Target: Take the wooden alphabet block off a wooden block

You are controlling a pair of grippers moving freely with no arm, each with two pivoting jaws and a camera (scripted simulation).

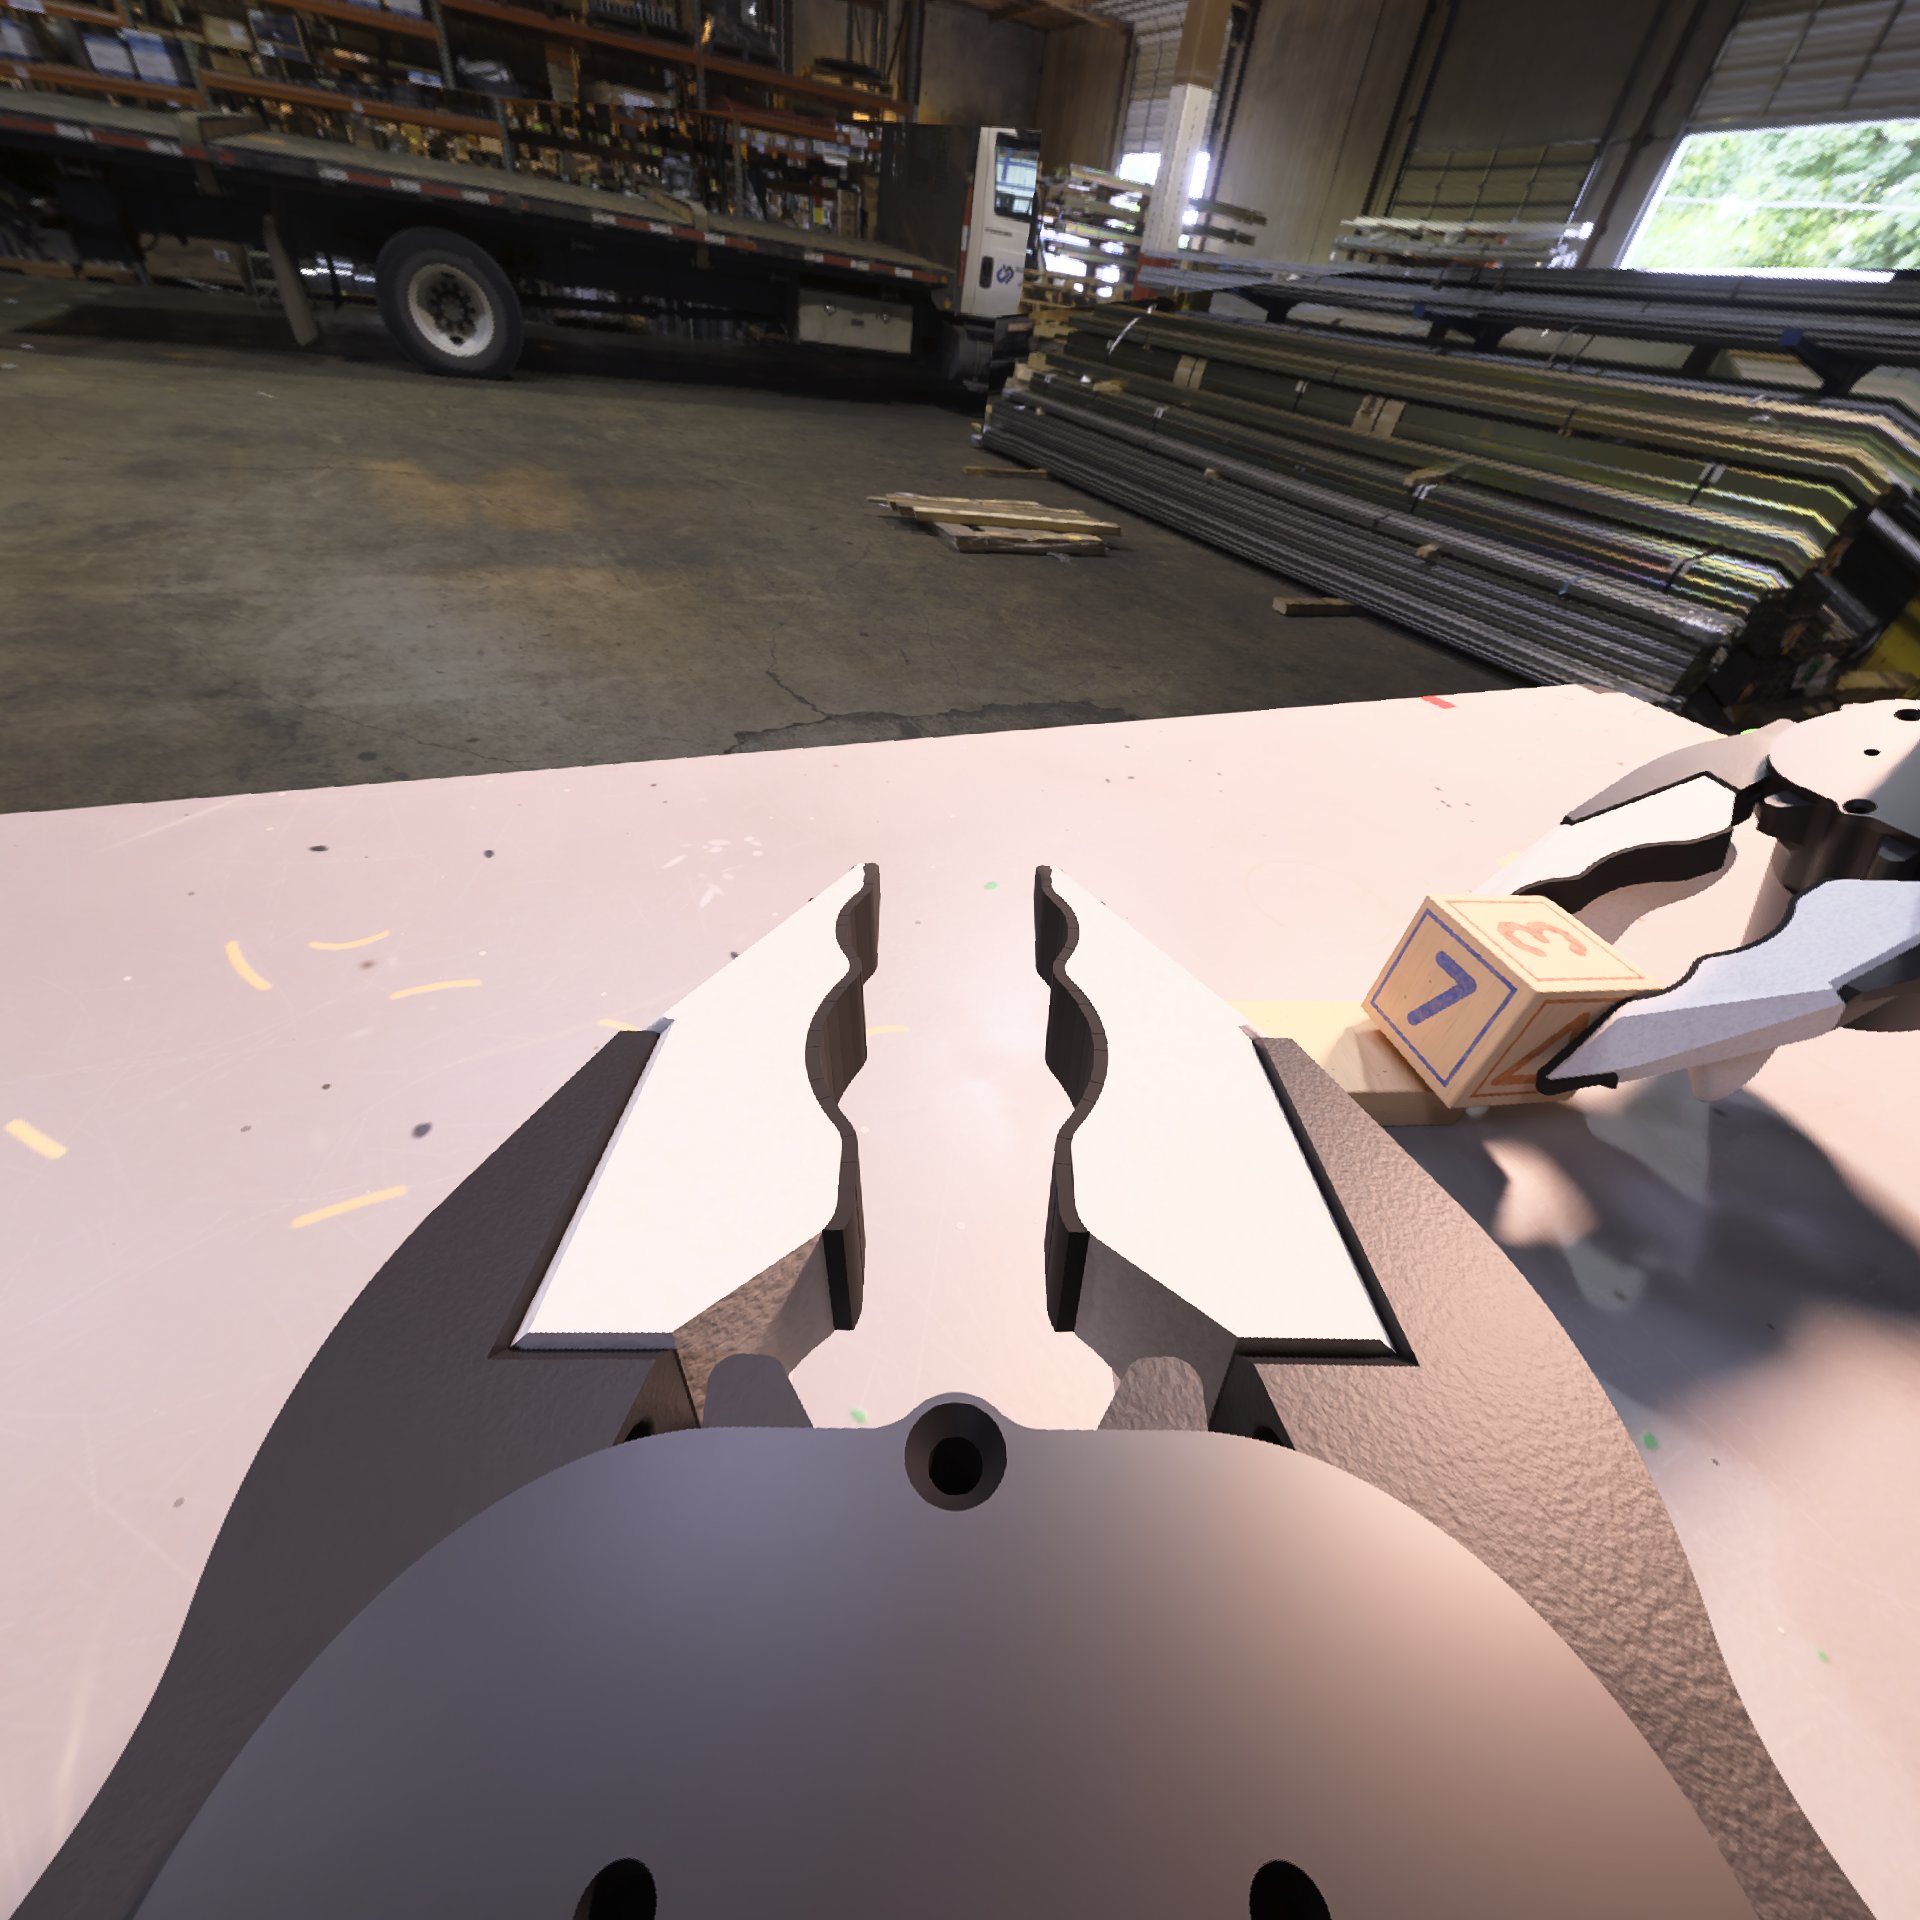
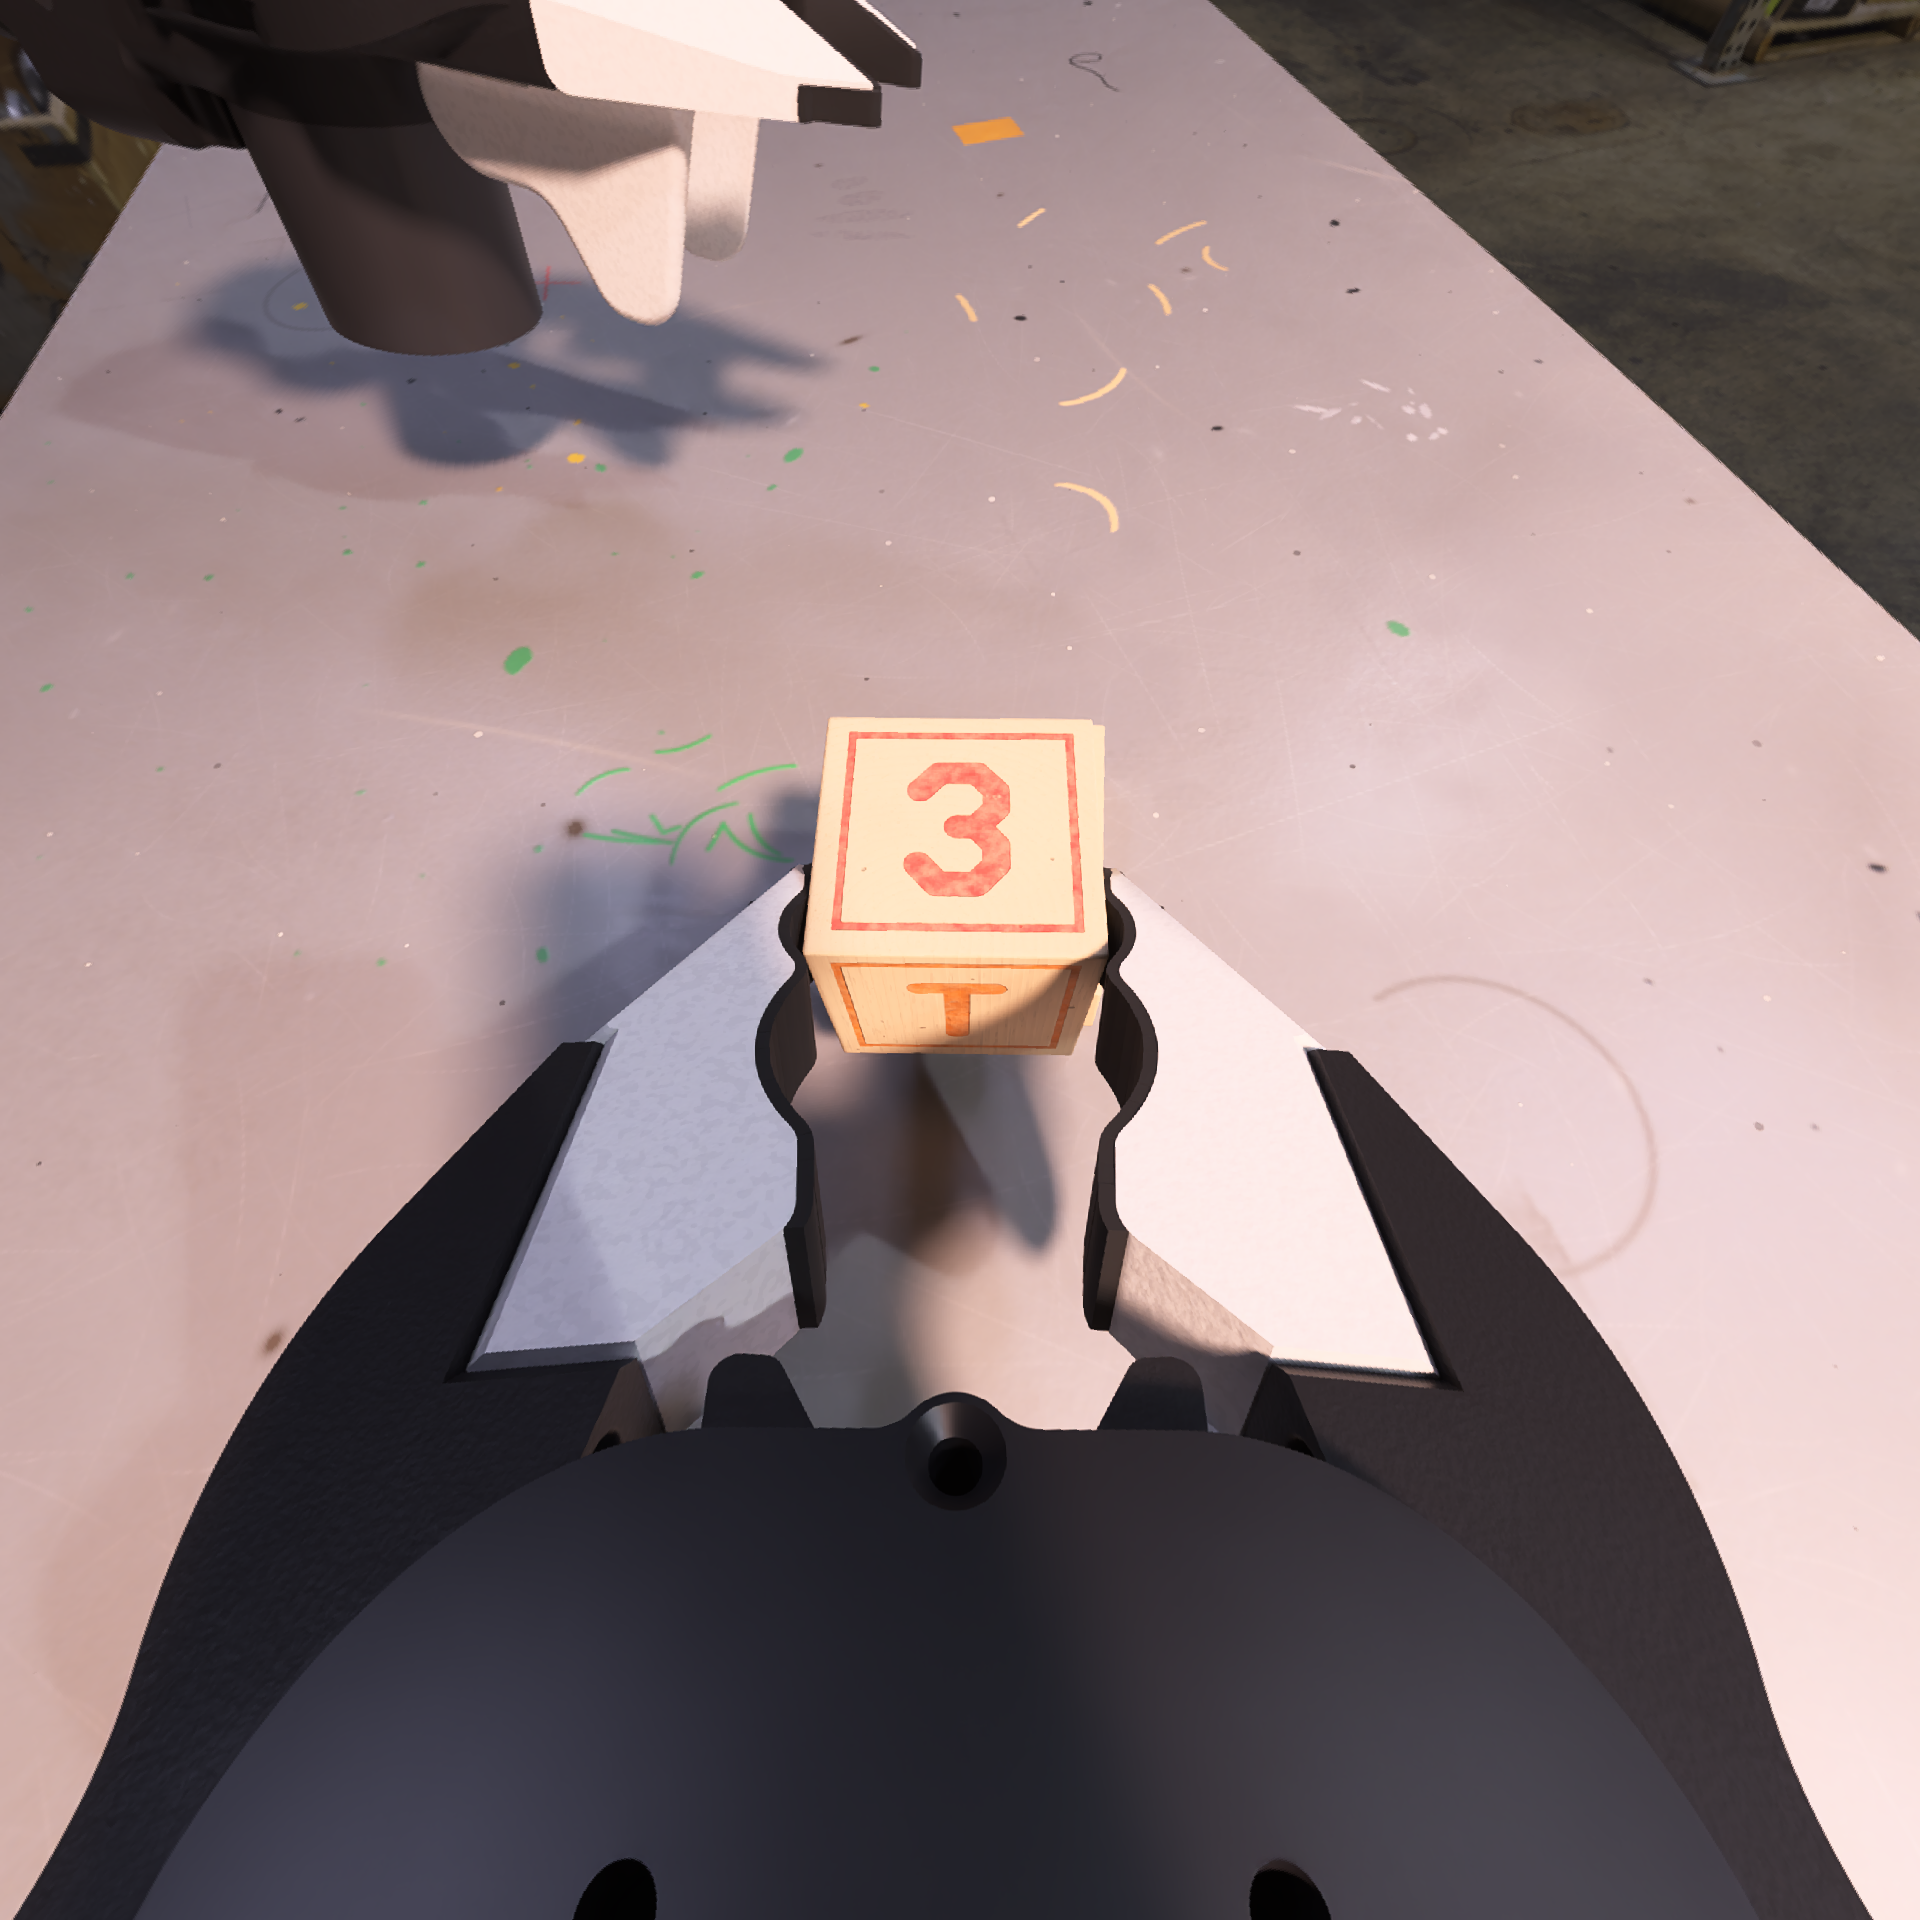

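The wooden alphabet block [image 2: 956,831], pale with red and blue characters, sits between my right gripper's [image 2: 956,896] fingertips, which press on its two sides. In the left wrist view the alphabet block [image 1: 1455,1003] is tilted, one edge resting on a flat plain wooden block [image 1: 1382,1081] that lies on the table. The right gripper [image 1: 1538,987] reaches in from the right there. My left gripper [image 1: 956,883] is open and empty, hovering over the table to the left of the blocks. In the right wrist view the flat block is almost wholly hidden under the alphabet block.
The pale table [image 1: 416,1039] is speckled with paint marks, and its far edge [image 1: 727,769] drops to a warehouse floor. In the right wrist view the left gripper [image 2: 873,88] hangs above the far left of the table [image 2: 1351,831]. An orange patch [image 2: 987,131] lies beyond.
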